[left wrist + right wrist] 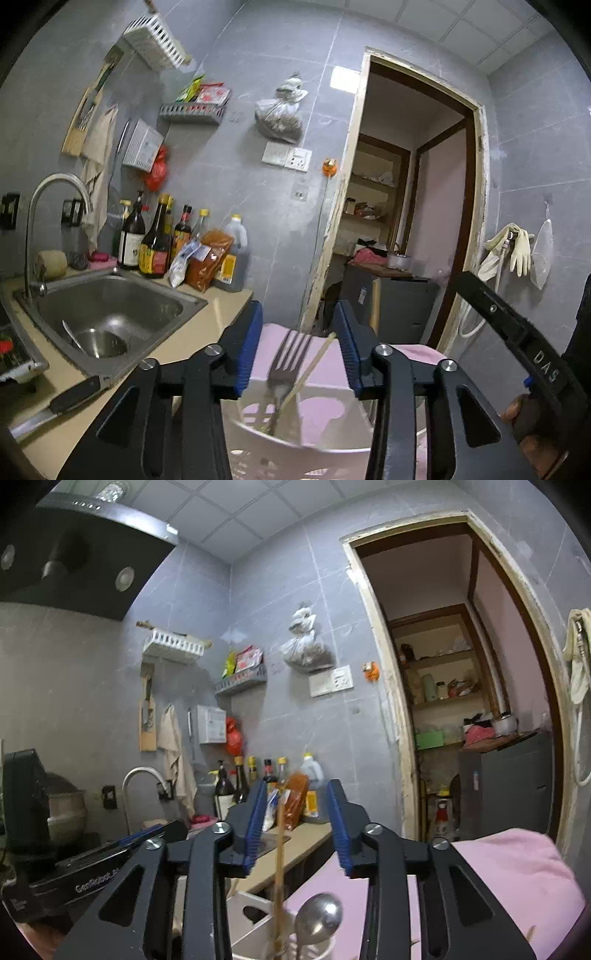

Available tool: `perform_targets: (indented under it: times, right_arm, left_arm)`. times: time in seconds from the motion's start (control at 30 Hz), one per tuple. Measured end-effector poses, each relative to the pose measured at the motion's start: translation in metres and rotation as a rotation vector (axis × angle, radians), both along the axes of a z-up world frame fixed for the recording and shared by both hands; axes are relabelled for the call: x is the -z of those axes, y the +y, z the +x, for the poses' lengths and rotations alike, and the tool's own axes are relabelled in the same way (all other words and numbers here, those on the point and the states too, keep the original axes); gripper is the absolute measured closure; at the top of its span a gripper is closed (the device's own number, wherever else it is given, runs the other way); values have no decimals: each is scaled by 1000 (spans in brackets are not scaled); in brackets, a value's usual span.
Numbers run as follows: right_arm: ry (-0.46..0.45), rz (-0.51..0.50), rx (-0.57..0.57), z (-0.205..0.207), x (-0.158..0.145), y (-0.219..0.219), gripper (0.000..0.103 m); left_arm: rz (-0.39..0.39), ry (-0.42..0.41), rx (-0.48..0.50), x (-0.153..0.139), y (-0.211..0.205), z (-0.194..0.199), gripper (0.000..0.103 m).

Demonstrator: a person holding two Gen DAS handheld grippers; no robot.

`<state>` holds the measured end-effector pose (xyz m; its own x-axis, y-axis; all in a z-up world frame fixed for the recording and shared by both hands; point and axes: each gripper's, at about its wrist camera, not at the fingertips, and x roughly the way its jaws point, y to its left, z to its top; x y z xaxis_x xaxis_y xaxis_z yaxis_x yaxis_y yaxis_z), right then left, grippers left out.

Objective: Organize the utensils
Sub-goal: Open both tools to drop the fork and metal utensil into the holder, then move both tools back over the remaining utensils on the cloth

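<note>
Grey kitchen; fork (286, 363) upright between parted left gripper (300, 350) pads

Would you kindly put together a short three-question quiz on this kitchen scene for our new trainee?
1. True or false: the left gripper is clamped on the fork.
2. Which utensil stands in the white utensil holder beside the chopstick in the right wrist view? A) knife B) spoon C) whisk
3. What lies inside the sink?

Key:
1. False: its jaws stand apart, and the fork stands free in the holder between them.
2. B, the metal spoon, bowl upward.
3. A steel bowl with a utensil's handle leaning out of it.
</note>
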<state>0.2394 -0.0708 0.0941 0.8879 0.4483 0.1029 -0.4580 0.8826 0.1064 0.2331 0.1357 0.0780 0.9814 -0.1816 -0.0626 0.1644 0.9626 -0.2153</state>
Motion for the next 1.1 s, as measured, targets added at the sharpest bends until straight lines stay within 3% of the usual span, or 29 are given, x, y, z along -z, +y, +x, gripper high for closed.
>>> perform_targets:
  times: [0.07,0.17,0.27,0.4,0.47,0.6,0.83,1.1]
  right_arm:
    - [-12,6,13,-5,-7,-9,52]
    - [-50,2,65,-18,-20,-29,46]
    - [-77,1,109,-29,-29,-48,30]
    - [-104,-4,188,-46,-38,-81,19]
    - [-110,-9,218,-52,-40,-96,15]
    - [-110,-41,269,-62,-36,-120,0]
    - [-58,-116,334,-74,-16,-154,0]
    - [118,-132,365,-66,14,-196,0]
  left_arm:
    - [15,-21,7,-9,-10,-7,54]
    - [29,-57,21,-19,-23,-16,43]
    - [40,-87,47,-29,-37,-24,32]
    - [44,-131,84,-40,-59,-33,9]
    - [51,-144,100,-43,-69,-36,4]
    - [89,-152,145,-44,-93,-40,2]
    - [151,-51,262,-24,-139,-36,2]
    - [223,154,358,22,-184,-16,2]
